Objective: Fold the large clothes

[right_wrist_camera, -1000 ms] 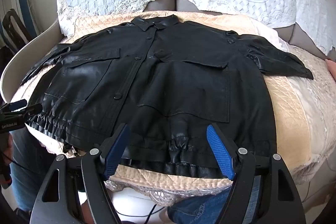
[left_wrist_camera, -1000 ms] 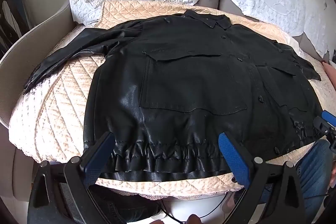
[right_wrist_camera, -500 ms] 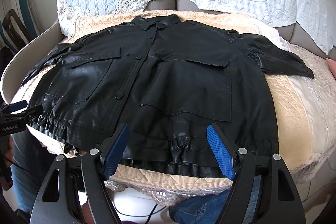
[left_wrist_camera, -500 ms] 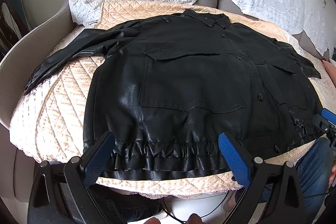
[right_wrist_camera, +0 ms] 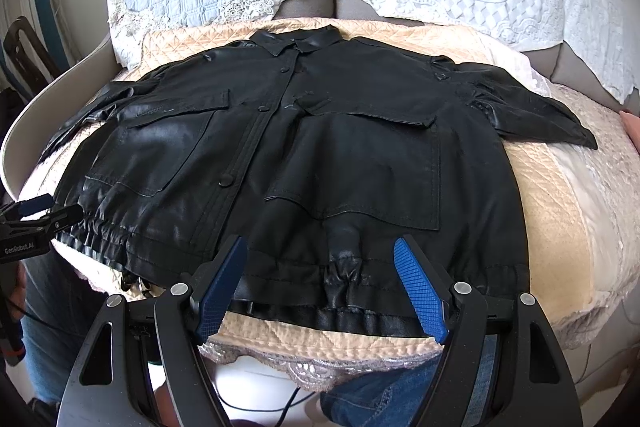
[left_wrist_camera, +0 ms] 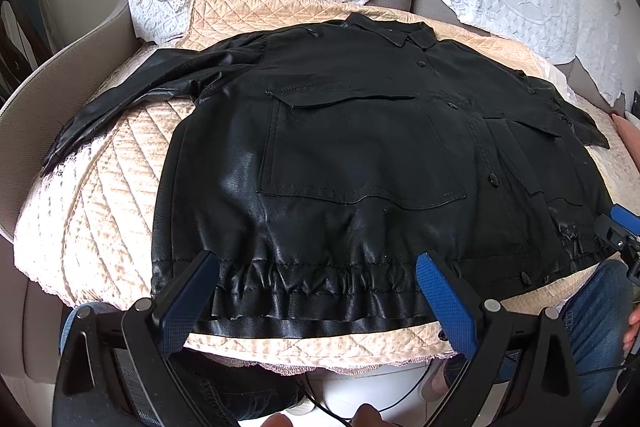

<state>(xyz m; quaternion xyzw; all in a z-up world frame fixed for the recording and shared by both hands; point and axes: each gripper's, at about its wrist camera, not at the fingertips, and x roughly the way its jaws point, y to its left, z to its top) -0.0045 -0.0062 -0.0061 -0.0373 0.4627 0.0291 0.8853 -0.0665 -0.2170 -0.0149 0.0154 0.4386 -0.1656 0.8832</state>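
The black jacket (left_wrist_camera: 360, 155) is lying flat on the quilted sofa cover (left_wrist_camera: 100, 219), its hem at six o'clock between both wide-open grippers (left_wrist_camera: 316, 287) (right_wrist_camera: 320, 279), far sleeve partly hidden.

Black jacket (right_wrist_camera: 320, 147) spread flat, buttoned front up, on a quilted beige cover (right_wrist_camera: 548, 211).
The right gripper (right_wrist_camera: 320, 271) hangs over the gathered hem, blue pads (right_wrist_camera: 418, 291) wide apart; the left gripper (right_wrist_camera: 36, 215) sits at the hem's left corner.

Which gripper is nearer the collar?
Neither clearly. The left gripper and right gripper both hover open at the jacket hem, opposite the collar.
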